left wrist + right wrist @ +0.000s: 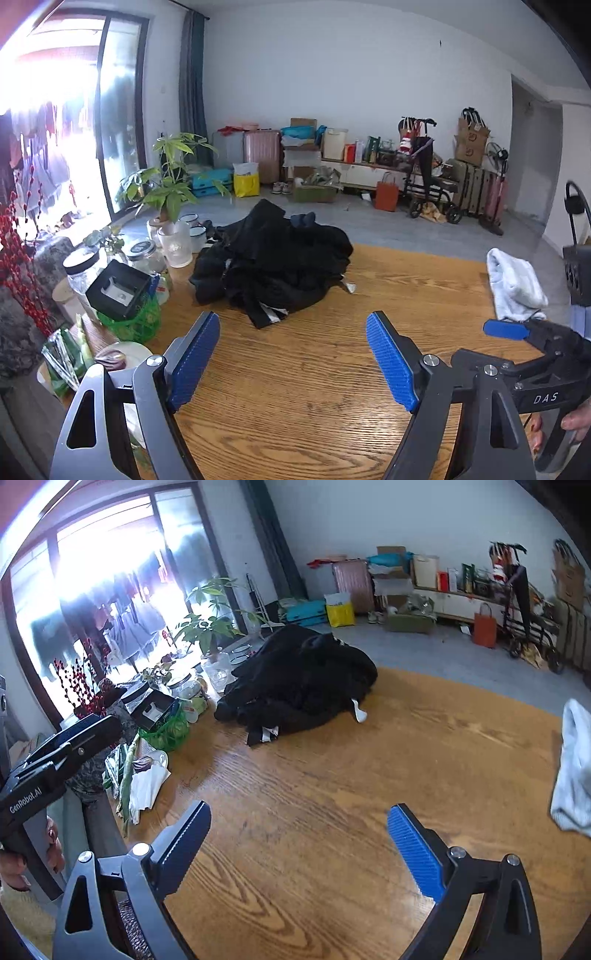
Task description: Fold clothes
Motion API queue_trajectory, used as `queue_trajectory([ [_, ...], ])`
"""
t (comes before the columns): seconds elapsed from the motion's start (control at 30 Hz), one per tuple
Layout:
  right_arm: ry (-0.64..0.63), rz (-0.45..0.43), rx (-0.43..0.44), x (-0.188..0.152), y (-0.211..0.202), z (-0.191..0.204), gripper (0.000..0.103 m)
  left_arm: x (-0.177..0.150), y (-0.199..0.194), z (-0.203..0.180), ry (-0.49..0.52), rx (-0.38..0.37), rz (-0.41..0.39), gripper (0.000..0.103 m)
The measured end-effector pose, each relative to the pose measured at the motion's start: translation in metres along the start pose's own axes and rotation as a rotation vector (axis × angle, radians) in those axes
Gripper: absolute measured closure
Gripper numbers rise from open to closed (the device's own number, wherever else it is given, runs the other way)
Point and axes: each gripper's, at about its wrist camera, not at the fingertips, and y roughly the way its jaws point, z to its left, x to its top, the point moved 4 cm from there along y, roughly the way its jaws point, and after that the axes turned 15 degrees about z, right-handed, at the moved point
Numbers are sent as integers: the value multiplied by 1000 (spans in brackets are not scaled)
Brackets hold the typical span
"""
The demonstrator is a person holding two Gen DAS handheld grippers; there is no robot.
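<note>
**Both jaws apart over bare wood, dark pile ahead**

Your jaws stand wide apart on both tools and hold nothing: the left gripper (293, 354) and the right gripper (299, 842) each hover above the bare front part of the tabletop (314, 387), side by side, aimed at the same spot.

The clothes to fold sit beyond them. A crumpled heap of black clothes (273, 266) lies at the far edge of the tabletop, bunched and overlapping, with a white label and striped trim poking out at its near side. How many garments it holds cannot be told. Off to your right, well apart from the heap, a pale grey-white garment (515, 284) lies in a compact bundle near the edge; whether it is folded or just dropped there is unclear.

The broad bare wood between you and the heap looks like working room for spreading a piece flat.

Along the left edge stand jars (79, 266), a potted plant (170, 184), a green mesh bag (129, 321) and red berry stems (18, 266), close to the heap, so cloth dragged leftward could catch them.
</note>
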Motion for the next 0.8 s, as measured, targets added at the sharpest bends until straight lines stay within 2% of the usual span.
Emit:
queue_trajectory([
  [0.23, -58, 11, -47, 12, 10, 5, 4, 1, 9, 2, 3, 21, -26, 21],
  [0.5, -83, -32, -29, 20, 7, 9, 4, 3, 13, 6, -2, 15, -29, 21],
  [0.8, -82, -35, -61, 23, 0, 6, 4, 6, 16, 6, -12, 4, -30, 21],
])
